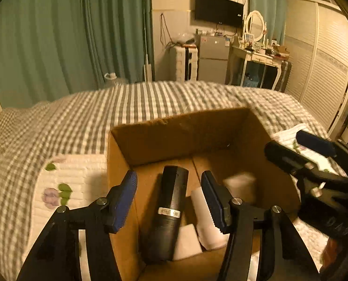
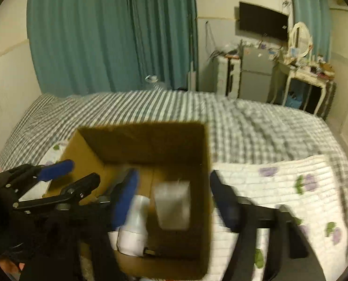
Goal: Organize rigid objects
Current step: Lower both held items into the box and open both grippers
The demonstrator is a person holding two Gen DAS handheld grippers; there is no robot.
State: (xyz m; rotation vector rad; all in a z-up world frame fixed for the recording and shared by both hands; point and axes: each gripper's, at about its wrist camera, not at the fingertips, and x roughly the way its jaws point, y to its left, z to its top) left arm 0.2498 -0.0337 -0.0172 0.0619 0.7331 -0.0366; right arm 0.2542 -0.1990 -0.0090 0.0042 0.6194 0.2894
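An open cardboard box [image 1: 174, 135] sits on the bed; it also shows in the right wrist view [image 2: 150, 140]. Inside lie a black cylinder [image 1: 169, 213], a white bottle [image 1: 207, 229], a white block [image 1: 188, 241] and a blurred pale block [image 1: 240, 185], seen mid-box in the right wrist view [image 2: 172, 206]. My left gripper [image 1: 169, 196] is open above the box, straddling the black cylinder without touching it. My right gripper [image 2: 174, 199] is open over the box, blurred by motion; it also shows in the left wrist view [image 1: 298, 145] at the right.
The box rests on a white quilted mat with flowers [image 2: 291, 187] over a grey checked bedspread [image 1: 103, 107]. Green curtains [image 1: 68, 35], a small fridge [image 1: 212, 56], a dressing table [image 1: 260, 61] and a wardrobe [image 1: 326, 70] stand beyond the bed.
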